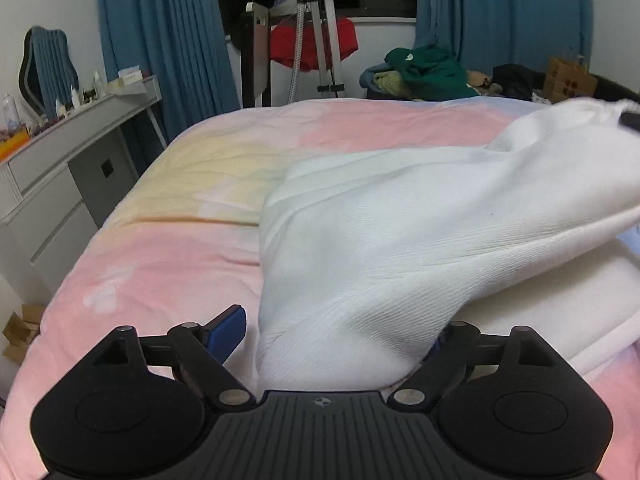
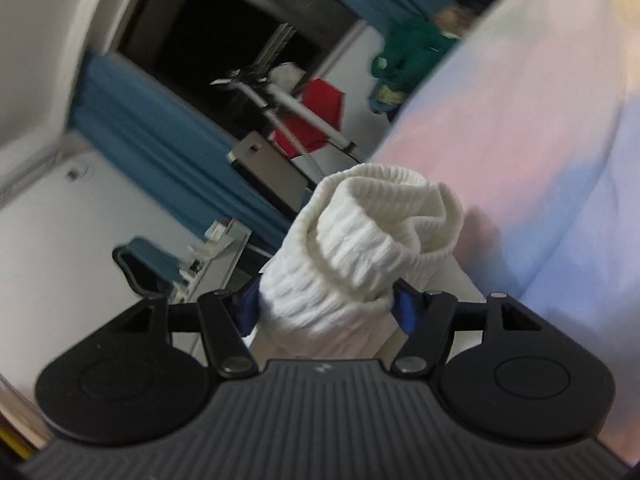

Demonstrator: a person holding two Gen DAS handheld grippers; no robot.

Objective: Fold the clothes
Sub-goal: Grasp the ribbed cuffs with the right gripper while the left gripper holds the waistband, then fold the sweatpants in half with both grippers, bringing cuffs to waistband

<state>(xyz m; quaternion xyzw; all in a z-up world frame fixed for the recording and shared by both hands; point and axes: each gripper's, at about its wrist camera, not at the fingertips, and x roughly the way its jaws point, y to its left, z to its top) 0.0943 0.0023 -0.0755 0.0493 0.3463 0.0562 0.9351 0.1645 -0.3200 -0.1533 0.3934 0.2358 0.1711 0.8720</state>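
A white ribbed garment [image 1: 400,220] lies across the pastel bed cover [image 1: 168,264], its far end lifted toward the upper right. My left gripper [image 1: 332,336] is open low over the bed. The near end of the garment sits between its jaws; the left blue pad [image 1: 230,330] stands clear of the cloth and the right pad is mostly hidden behind it. In the right wrist view, my right gripper [image 2: 326,308] is shut on a bunched, rolled end of the white garment [image 2: 360,240], with both blue pads [image 2: 404,312] pressing on the cloth. The view is tilted and blurred.
A grey-white dresser [image 1: 60,184] with small bottles stands along the bed's left side. Past the bed are blue curtains [image 1: 160,40], a stand with a red cloth [image 1: 312,44], a pile of green clothes [image 1: 432,72] and a cardboard box [image 1: 568,80].
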